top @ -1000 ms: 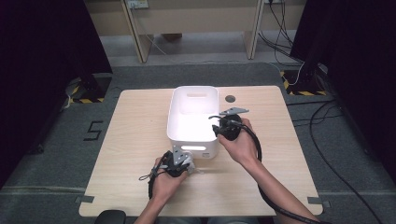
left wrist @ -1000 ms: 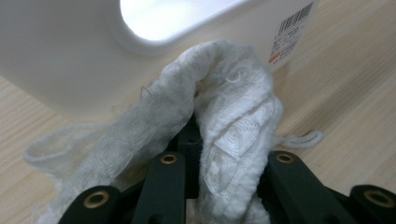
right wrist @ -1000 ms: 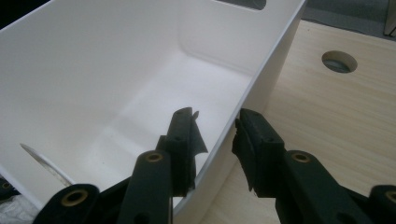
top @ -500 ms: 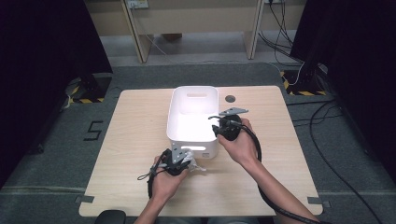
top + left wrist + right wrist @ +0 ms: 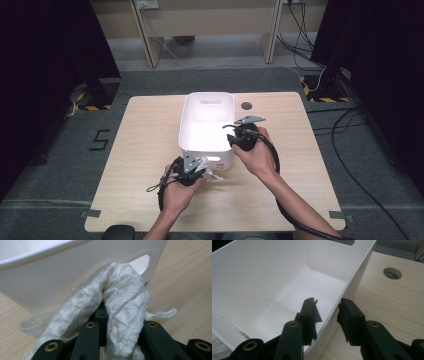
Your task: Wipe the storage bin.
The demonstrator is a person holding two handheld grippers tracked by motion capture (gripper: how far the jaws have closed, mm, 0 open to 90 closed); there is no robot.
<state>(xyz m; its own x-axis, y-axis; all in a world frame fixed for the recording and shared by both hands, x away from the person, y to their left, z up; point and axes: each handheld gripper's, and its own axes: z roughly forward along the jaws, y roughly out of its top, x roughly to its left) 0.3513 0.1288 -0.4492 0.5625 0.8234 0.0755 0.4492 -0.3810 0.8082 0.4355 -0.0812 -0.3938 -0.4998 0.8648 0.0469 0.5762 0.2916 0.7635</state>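
A white plastic bin stands in the middle of the wooden table. My left gripper is shut on a white textured cloth just in front of the bin's near wall. In the left gripper view the cloth bulges up between the jaws of that gripper, close to the bin's handle slot. My right gripper straddles the bin's right wall, one jaw inside and one outside. Its jaws have just been opening, and the gripper is open with gaps on both sides of the wall.
A round cable hole sits in the tabletop behind the right hand. Bare wood lies to the left and right of the bin. Dark curtains and floor cables surround the table.
The left gripper has lifted a little with the cloth, closer to the bin's near wall. The right hand has stayed at the bin's rim.
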